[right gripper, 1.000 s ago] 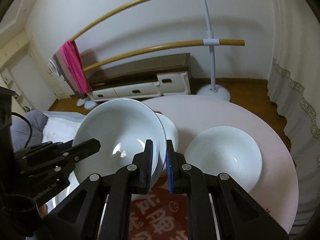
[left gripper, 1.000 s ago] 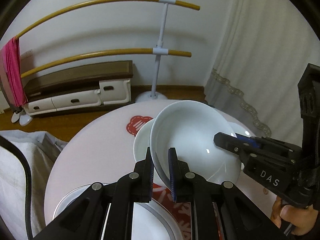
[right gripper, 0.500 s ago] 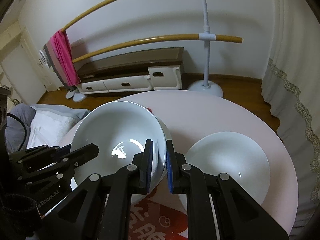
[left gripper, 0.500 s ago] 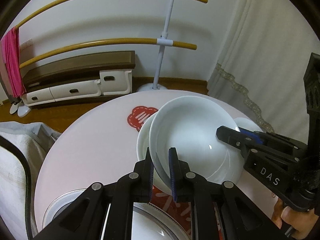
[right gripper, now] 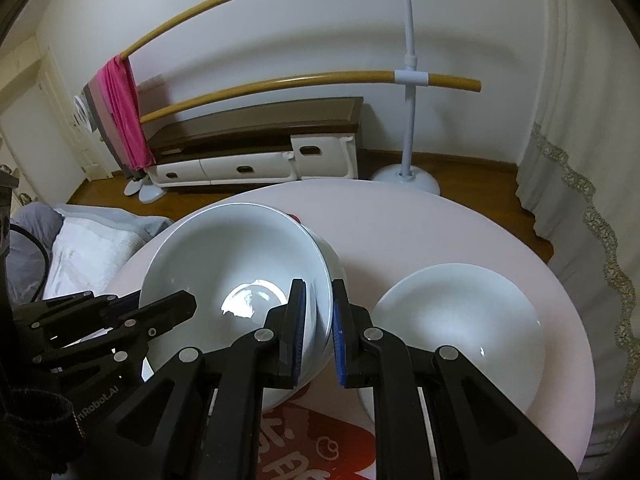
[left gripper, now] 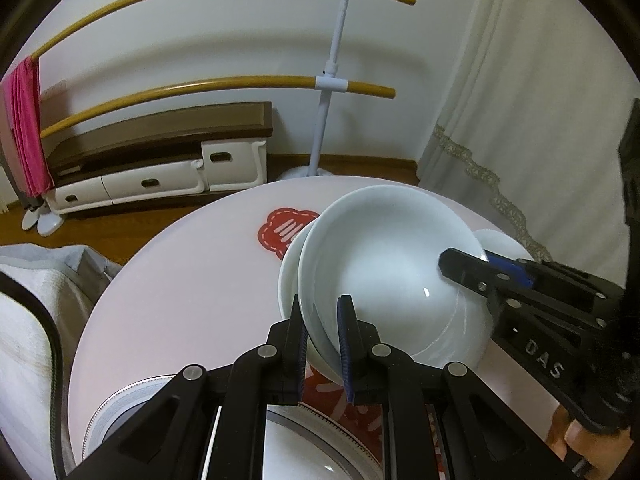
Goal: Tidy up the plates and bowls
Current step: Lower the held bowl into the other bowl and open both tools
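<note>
White porcelain is being nested: the upper bowl (left gripper: 384, 280), pinched at opposite rims by the closed left gripper (left gripper: 322, 344) and right gripper (right gripper: 318, 332), should be levelled and lowered squarely into the lower bowl (left gripper: 289, 268) beneath it before being released.

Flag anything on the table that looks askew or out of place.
The white bowl is tilted, not flat: both the left gripper and the right gripper pinch its rim on opposite sides, over a second bowl beneath. Nothing looks spilled or broken.
</note>
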Available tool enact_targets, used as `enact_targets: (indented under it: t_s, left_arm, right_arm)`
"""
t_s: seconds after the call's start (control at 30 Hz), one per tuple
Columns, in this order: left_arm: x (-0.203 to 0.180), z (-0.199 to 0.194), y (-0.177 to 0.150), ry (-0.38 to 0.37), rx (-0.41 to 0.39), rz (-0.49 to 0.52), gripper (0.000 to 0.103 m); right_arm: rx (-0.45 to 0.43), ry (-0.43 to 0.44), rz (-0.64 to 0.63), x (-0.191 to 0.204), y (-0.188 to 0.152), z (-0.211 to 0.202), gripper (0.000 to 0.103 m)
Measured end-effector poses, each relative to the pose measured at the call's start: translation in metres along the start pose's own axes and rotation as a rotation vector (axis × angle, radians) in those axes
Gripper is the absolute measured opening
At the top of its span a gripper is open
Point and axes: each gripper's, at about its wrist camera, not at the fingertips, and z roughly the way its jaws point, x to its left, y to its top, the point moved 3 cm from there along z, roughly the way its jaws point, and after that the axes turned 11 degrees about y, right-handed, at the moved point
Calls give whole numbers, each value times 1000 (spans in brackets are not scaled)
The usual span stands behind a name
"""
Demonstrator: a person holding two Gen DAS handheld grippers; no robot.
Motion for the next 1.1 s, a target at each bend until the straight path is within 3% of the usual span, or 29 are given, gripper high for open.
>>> enact_targets:
  t_s: [0.6, 1.1]
  left_arm:
    - [-5, 4, -6, -3, -10, 26, 10]
    - [-8, 3, -8, 8, 0, 26, 13]
  right_arm:
    - [-47, -68, -40, -1, -11, -6, 16]
    - [-24, -24, 13, -7, -5, 2, 16]
